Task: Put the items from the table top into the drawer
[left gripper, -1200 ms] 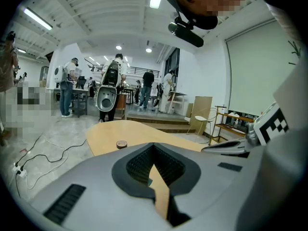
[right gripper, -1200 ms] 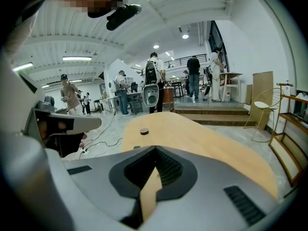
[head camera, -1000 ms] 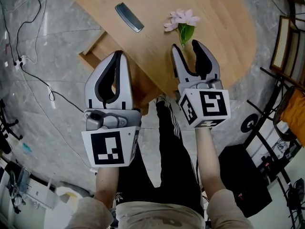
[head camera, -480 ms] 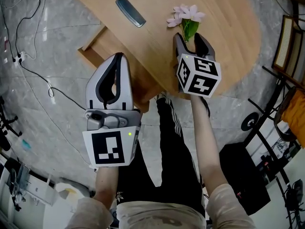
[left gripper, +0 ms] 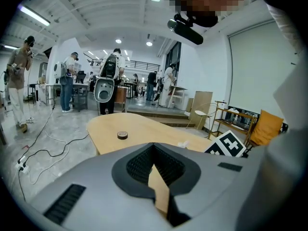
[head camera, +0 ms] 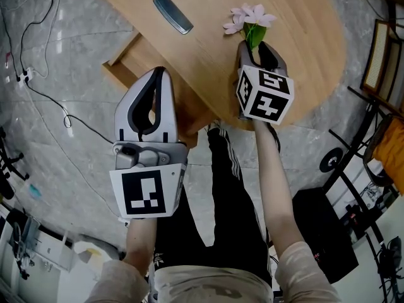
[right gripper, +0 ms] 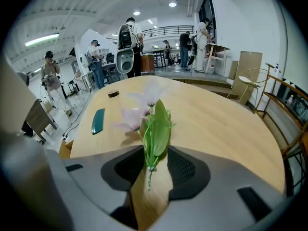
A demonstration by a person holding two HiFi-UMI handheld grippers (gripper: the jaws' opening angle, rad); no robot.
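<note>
The flower (head camera: 249, 19) will weigh almost nothing and, as it looks artificial, it should be soft everywhere but the stem. Pink petals sit on top, a long green leaf (right gripper: 159, 121) wraps the middle, and a thin pale stalk forms the lower end. I judge the petals and leaf would crumple or slip under the pads, so take it low on the stalk, below the leaf, where it is stiffest. Press gently; a thin stem can roll or pivot between flat pads.

It lies on the table (head camera: 303, 55) near your edge, bloom pointing away from you and stem towards you.

Your right gripper (head camera: 260, 50) is down over it and its jaws have just been closing. The right gripper view shows the stem and the leaf base between the pads (right gripper: 185, 165). The table still shows on both sides of the stalk, so the pads are not yet pressing on it — nothing is held.

Your left gripper (head camera: 156, 74) hangs off the table edge with its tips together and nothing between them.

What looks like the open drawer (head camera: 129, 62) juts out below the table's left side, well apart from the flower. A dark flat case (head camera: 172, 19) and a small tape roll (left gripper: 122, 135) also lie on the table — likely later loads. When you lift, the bloom may droop, so carry it level.
</note>
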